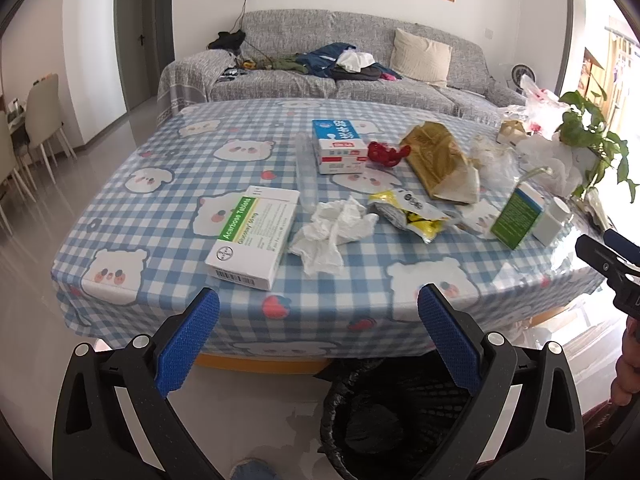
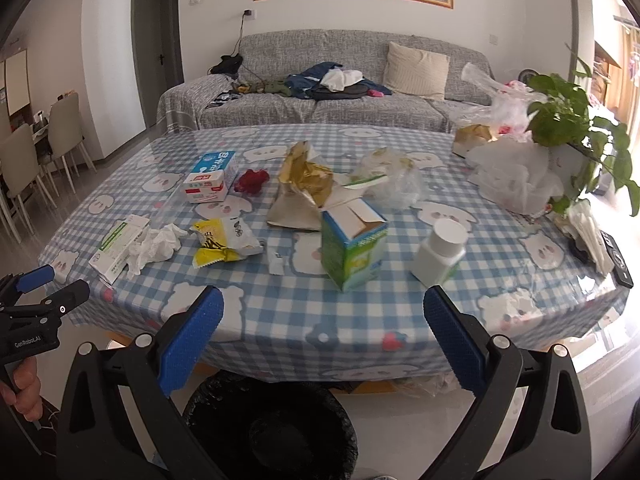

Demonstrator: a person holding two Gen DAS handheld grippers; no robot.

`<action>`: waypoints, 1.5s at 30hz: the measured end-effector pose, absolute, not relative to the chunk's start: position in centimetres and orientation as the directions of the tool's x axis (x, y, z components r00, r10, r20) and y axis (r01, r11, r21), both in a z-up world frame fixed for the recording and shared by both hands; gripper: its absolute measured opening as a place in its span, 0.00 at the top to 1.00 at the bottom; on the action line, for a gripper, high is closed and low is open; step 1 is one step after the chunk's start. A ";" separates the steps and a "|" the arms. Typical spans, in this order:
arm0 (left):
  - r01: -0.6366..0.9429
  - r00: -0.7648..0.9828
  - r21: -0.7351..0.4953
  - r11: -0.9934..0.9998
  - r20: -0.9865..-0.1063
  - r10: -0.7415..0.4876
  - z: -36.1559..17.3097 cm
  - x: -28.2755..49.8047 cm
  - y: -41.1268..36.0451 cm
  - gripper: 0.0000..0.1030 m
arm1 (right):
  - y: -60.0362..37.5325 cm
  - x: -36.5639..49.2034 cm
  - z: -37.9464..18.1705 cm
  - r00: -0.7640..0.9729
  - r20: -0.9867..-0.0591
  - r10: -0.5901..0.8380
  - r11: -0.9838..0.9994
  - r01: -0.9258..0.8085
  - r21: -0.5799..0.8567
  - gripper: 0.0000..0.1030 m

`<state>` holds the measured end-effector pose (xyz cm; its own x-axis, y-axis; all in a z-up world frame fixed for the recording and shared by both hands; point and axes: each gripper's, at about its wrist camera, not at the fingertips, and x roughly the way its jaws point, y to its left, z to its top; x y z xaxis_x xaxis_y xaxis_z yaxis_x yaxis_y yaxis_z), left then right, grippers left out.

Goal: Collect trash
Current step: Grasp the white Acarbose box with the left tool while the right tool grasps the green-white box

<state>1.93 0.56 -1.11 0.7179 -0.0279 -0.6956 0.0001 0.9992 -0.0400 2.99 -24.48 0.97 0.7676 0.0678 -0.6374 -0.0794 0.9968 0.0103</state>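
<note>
Trash lies on a table with a blue checked cloth (image 1: 180, 168). A crumpled white tissue (image 1: 332, 228) lies beside an Acarbose tablet box (image 1: 254, 236); both also show in the right wrist view, the tissue (image 2: 158, 246) left of a yellow snack wrapper (image 2: 224, 240). An open green carton (image 2: 352, 240) and a white bottle (image 2: 440, 252) stand near the front edge. A gold paper bag (image 2: 304, 192) and a red scrap (image 2: 251, 180) lie behind. My left gripper (image 1: 318, 340) is open and empty before the table edge. My right gripper (image 2: 323, 340) is open and empty too.
A black-lined mesh bin (image 1: 384, 420) stands on the floor under the front edge, also in the right wrist view (image 2: 272, 428). A blue-white box (image 1: 340, 146), plastic bags (image 2: 512, 176) and a potted plant (image 2: 568, 120) are on the table. A grey sofa (image 1: 320, 76) stands behind.
</note>
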 end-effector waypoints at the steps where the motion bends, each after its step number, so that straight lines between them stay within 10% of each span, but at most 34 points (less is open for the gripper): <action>1: -0.004 0.716 -0.040 0.999 -0.698 -0.025 -1.2 2.3 0.8 0.06 | -24.3 3.3 1.0 0.767 -0.638 0.068 0.997 -0.080 0.010 0.07; 28: -0.090 0.603 -0.021 0.996 -0.797 0.037 -6.3 13.9 6.7 0.09 | -24.6 14.0 -3.2 0.728 -0.685 0.026 0.999 -0.041 -0.005 0.07; 45: -0.099 0.573 -0.013 0.995 -0.818 0.046 -7.4 16.1 6.3 0.31 | -24.4 16.1 -4.7 0.708 -0.705 0.048 0.999 -0.052 0.015 0.23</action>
<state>16.06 6.32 -7.41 0.5734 0.0463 -0.8179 -0.0990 0.9950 -0.0131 16.07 -24.37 -4.68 0.7076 0.0475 -0.7050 -0.0517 0.9985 0.0154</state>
